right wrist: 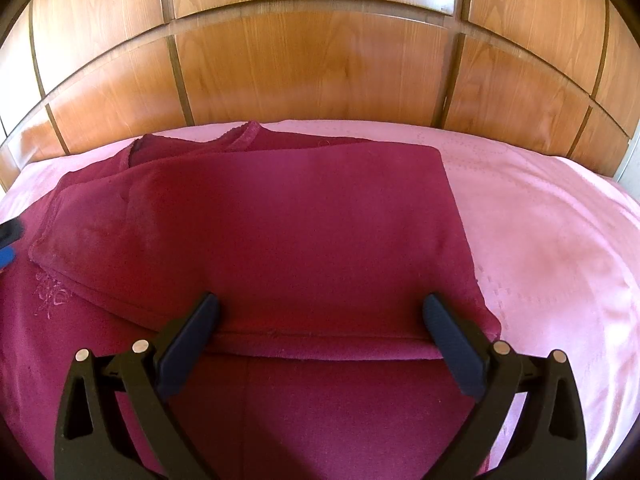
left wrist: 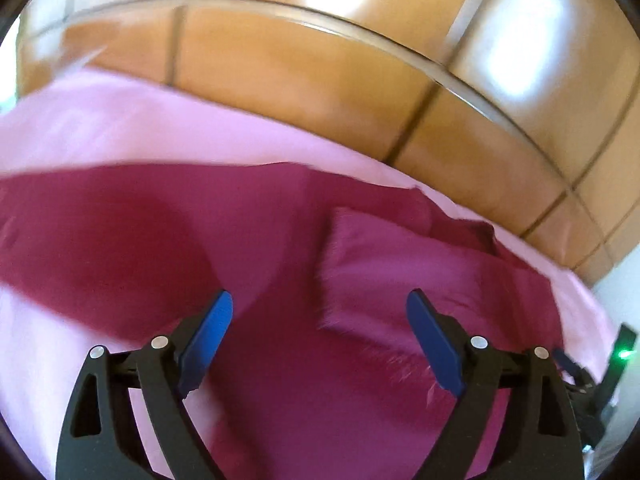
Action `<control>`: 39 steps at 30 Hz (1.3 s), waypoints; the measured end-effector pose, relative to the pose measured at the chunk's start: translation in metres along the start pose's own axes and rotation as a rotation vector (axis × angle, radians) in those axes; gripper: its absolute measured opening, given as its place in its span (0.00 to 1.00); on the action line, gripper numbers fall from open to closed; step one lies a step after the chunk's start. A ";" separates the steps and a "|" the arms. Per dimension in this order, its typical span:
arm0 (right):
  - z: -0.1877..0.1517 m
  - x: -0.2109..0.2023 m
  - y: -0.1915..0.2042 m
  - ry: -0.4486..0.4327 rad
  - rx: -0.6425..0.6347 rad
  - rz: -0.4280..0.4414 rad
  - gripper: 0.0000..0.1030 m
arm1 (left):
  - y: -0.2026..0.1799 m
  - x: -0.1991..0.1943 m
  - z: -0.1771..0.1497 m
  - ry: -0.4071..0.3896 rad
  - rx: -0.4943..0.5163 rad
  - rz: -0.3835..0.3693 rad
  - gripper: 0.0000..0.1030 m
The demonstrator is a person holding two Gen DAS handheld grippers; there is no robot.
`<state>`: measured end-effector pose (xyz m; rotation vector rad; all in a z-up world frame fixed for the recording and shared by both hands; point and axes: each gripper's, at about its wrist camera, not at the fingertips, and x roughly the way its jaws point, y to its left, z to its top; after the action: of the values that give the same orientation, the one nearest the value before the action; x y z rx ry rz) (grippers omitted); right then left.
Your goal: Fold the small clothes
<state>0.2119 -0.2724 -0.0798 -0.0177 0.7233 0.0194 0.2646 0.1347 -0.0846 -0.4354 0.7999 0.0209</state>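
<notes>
Behind the bed, wooden panels (right wrist: 320, 64) fill the upper frame, and a pink sheet (right wrist: 540, 216) spreads at right. At the left edge your left gripper (left wrist: 320, 336) pokes in, its fingers spread wide and empty. Your right gripper (right wrist: 320, 336) hangs equally wide over the dark red garment (right wrist: 280, 220), which lies mid-frame, one flap folded over, hem rumpled at upper left.

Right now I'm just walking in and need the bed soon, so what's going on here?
A person with a handheld tool in each hand is folding a maroon garment on the pink bedsheet. One part is already folded over the rest. Both the left tool and the right tool hang open above the fabric, gripping nothing. The left view is blurred.
</notes>
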 end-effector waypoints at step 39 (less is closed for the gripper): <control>-0.002 -0.004 0.004 -0.019 -0.013 -0.035 0.98 | 0.335 -0.136 0.016 -0.219 -0.669 0.143 0.09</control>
<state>0.2072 -0.2680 -0.0784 -0.0425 0.7040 -0.0098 0.1199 0.4664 -0.1035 -0.9874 0.5914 0.4724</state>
